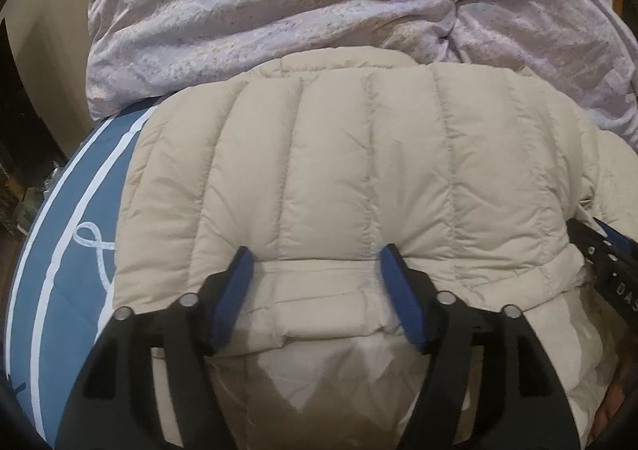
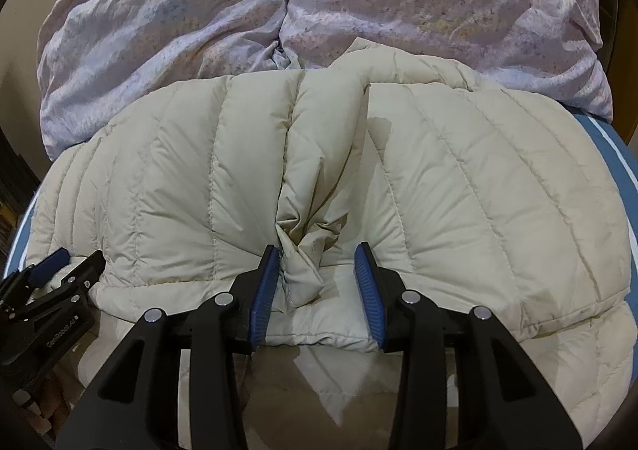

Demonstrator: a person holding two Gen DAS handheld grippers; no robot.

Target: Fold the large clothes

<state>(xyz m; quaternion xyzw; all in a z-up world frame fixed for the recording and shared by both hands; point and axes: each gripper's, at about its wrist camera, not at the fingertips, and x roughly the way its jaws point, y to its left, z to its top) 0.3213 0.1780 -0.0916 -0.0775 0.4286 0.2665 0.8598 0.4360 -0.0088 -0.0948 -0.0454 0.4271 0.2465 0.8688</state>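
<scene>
While the cream jacket [image 1: 359,178] lies folded on the blue bed [image 1: 67,250] against the lilac quilt [image 1: 279,11], both the left gripper [image 1: 317,262] and the right gripper [image 2: 317,262] stand apart over its near hem, clamping nothing.

Jacket's [image 1: 339,170] near hem behind both grippers.
</scene>
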